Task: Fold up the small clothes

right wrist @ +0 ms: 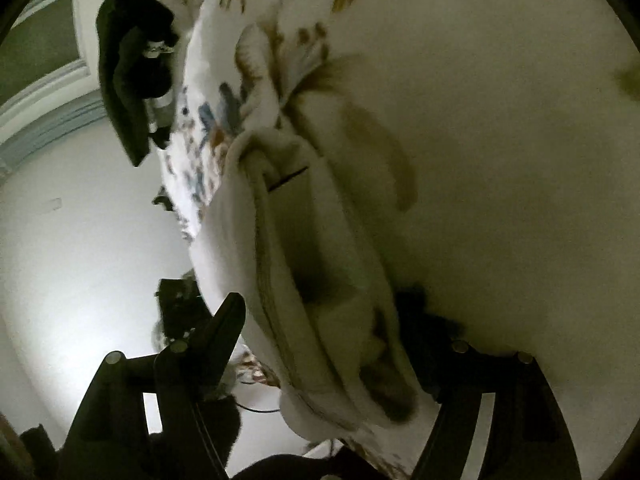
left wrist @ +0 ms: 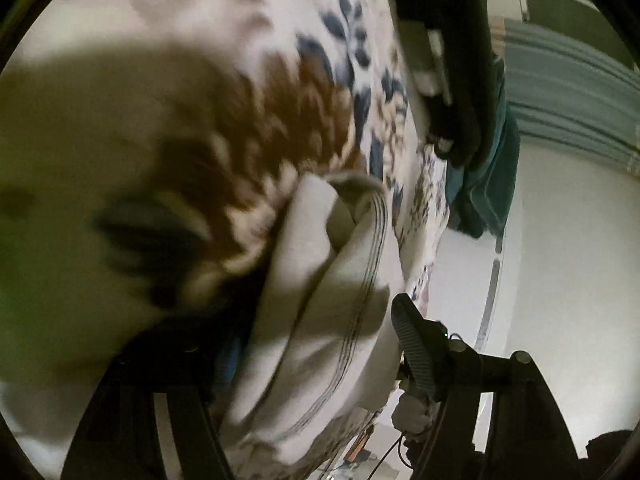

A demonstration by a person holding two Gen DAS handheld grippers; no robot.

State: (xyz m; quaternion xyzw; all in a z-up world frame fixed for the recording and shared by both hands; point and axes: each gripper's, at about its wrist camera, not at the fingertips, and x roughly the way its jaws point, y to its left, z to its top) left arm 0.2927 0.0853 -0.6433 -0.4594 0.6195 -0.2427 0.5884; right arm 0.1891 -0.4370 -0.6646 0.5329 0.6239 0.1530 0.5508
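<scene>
- Left black two-finger gripper [left wrist: 320, 344] seen nearest in the left wrist view, with one ribbed black finger [left wrist: 412, 356] showing on the right side of the cloth and the other hidden behind it.
- Pinched between them, as far as could be told, a small cream-white knit garment with thin dark stripes along its ribbed hem [left wrist: 320, 320]; jaws stood fairly wide, filled by bunched folds.
- Right black two-finger gripper [right wrist: 320, 344] seen nearest in the right wrist view, one dark finger [right wrist: 222, 332] bare on the left of the cloth, the other mostly buried under it.
- Wrapped between those fingers too, the same cream garment [right wrist: 304, 264], its thick rolled edge running up and away from the camera; whether clamped tight could not be told.
- Held up off the surface and stretched between both grippers, hanging in loose folds.
- Just behind, a white bedspread printed with brown and blue flowers [left wrist: 280, 92], blurred in both views [right wrist: 208, 152].
- Farther off, dark clothing heaped at the bedspread's edge [left wrist: 444, 56], also visible in the right wrist view [right wrist: 132, 76].
- Beside that heap, a teal cloth [left wrist: 488, 184] hanging down.
- Farthest, a pale wall [left wrist: 568, 280] and pale pleated curtains [left wrist: 568, 92].
</scene>
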